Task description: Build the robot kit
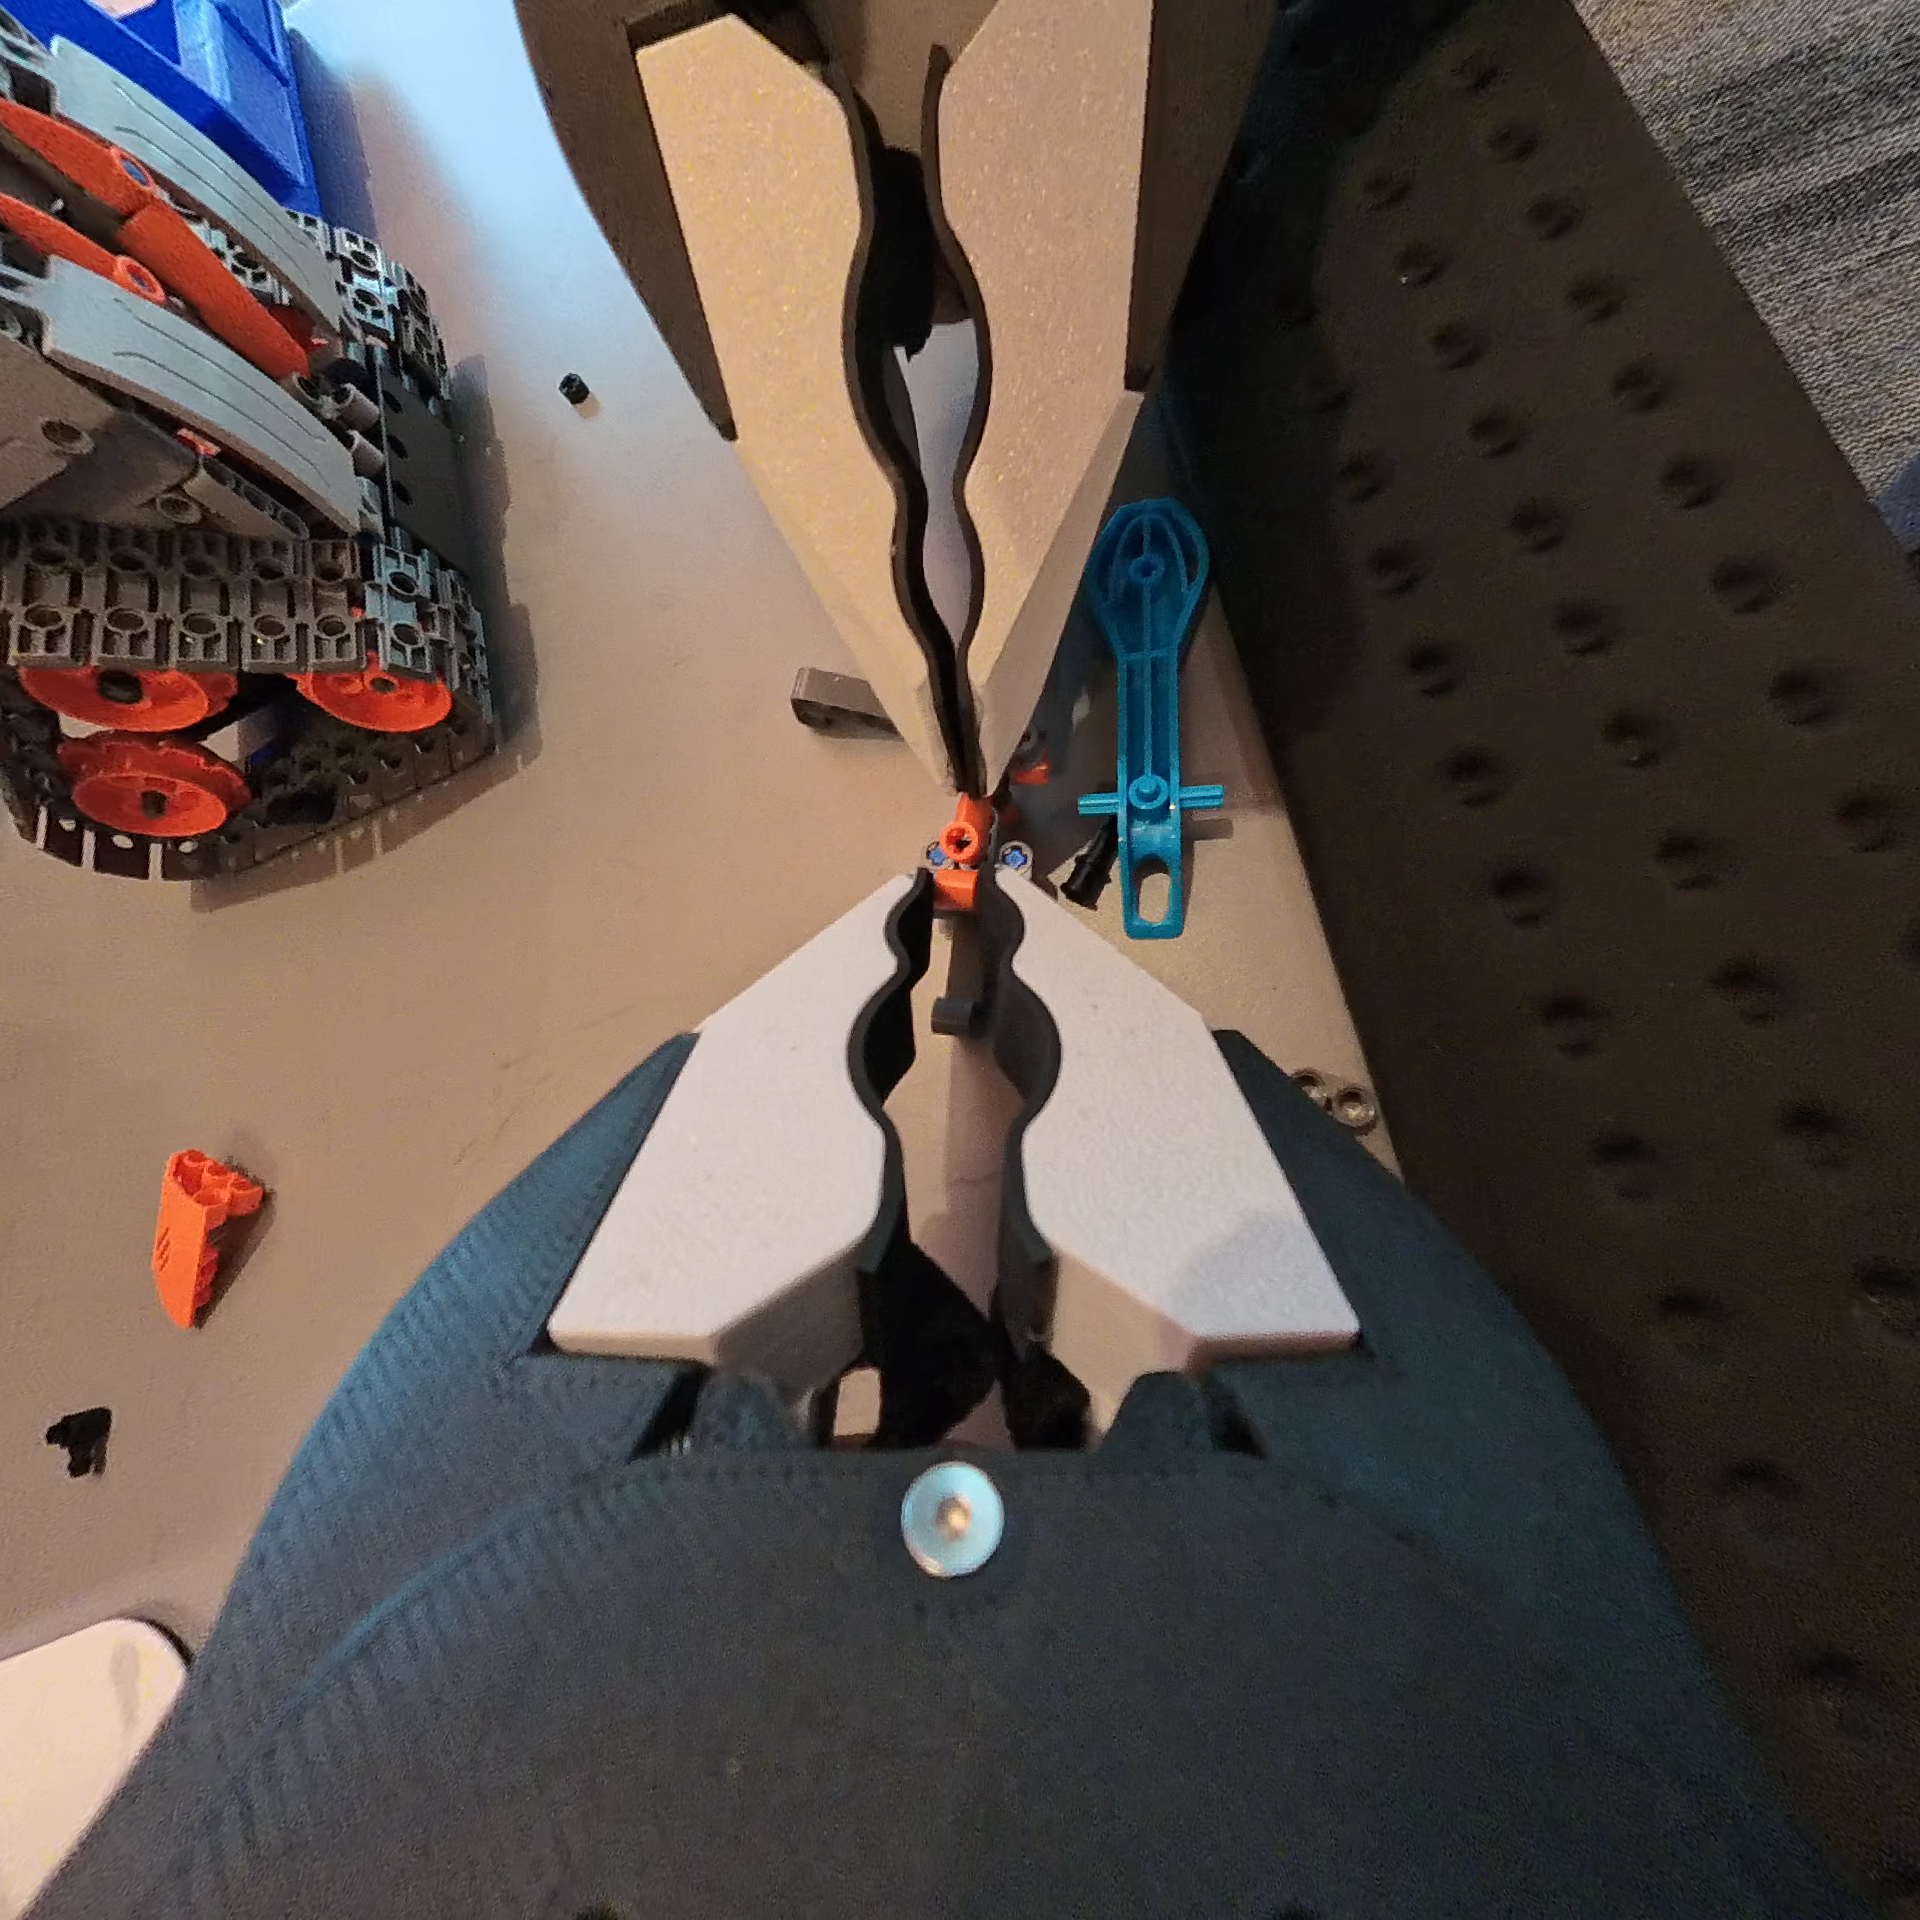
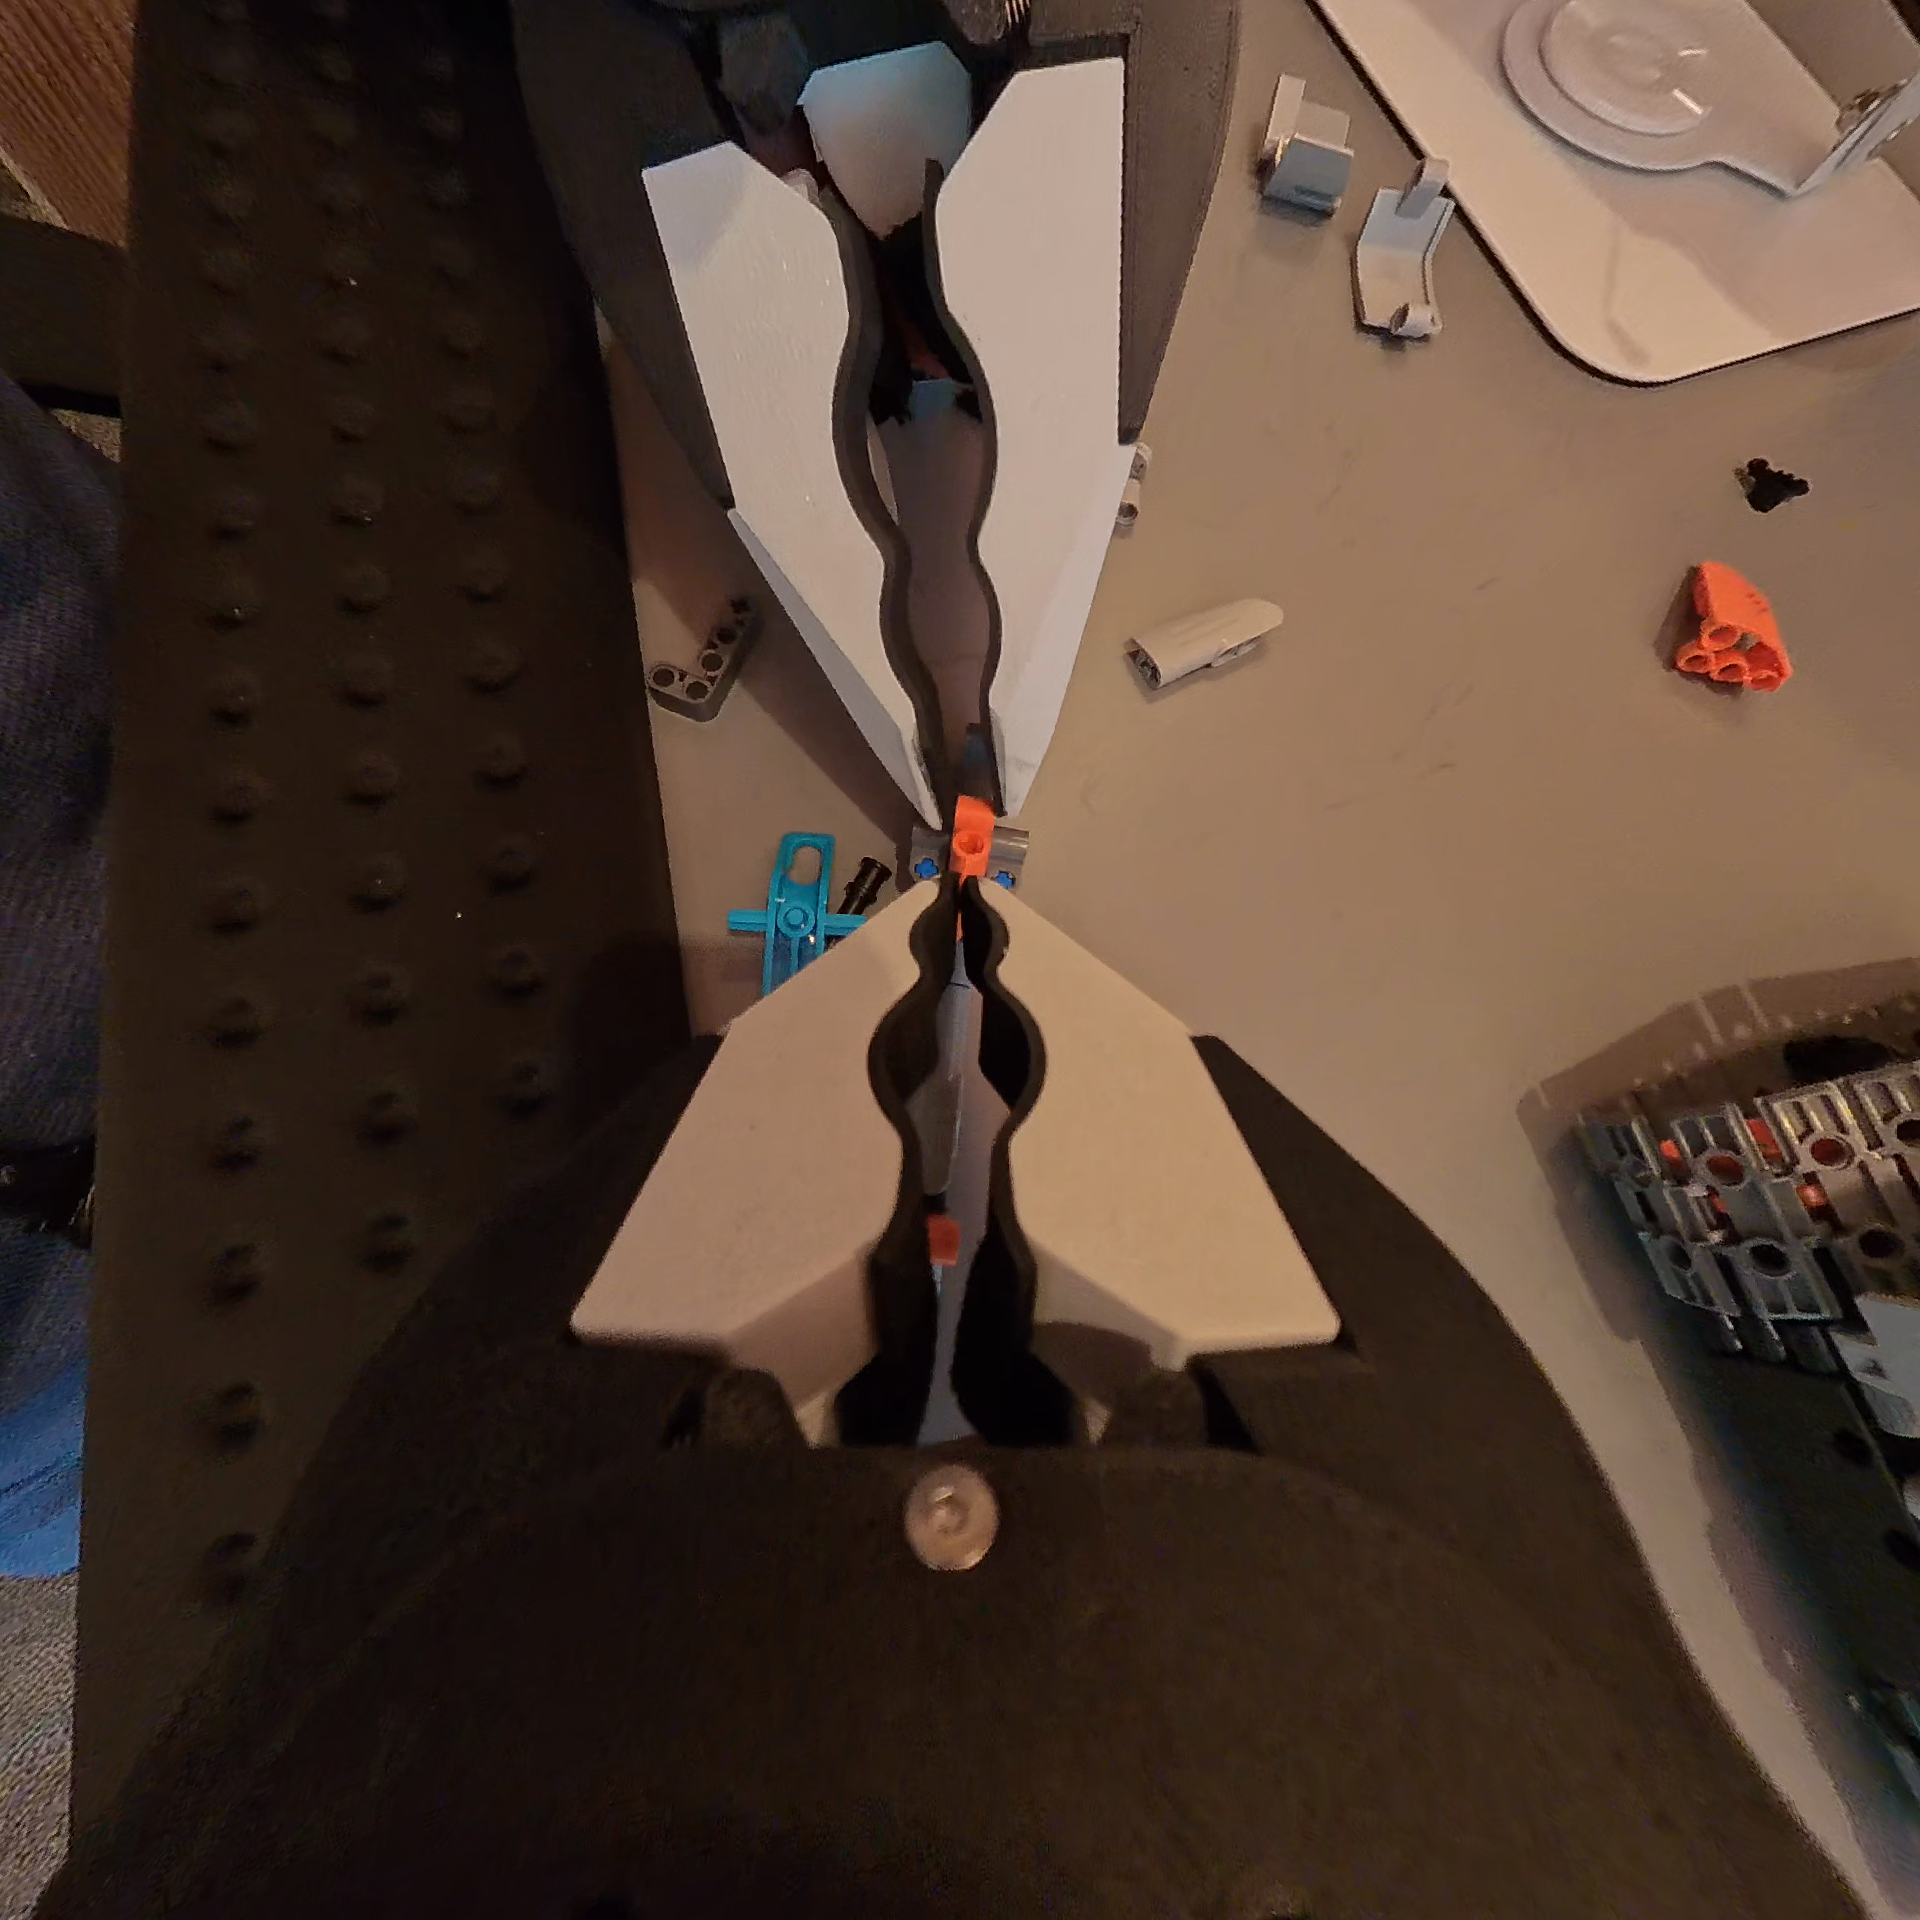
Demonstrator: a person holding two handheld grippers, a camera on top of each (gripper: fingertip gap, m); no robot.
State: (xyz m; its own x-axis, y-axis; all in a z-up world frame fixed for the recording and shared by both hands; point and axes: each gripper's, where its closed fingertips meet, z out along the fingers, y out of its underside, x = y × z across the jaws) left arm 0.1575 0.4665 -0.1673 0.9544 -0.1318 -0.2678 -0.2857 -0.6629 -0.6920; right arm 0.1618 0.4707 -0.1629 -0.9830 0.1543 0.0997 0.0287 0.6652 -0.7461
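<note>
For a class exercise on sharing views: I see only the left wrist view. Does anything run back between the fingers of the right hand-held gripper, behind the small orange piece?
Observer: Yes. The right hand-held gripper is shut on the orange-and-grey piece, and a grey rod runs back between its fingers, carrying a second small orange part.
Operator: Is anything lying behind that gripper, hidden from me?
Observer: A pale grey panel piece lies flat on the table, clear of the gripper.
Operator: And farther off?
Observer: Two light grey parts lie beside a white board that bears a clear disc.
</note>
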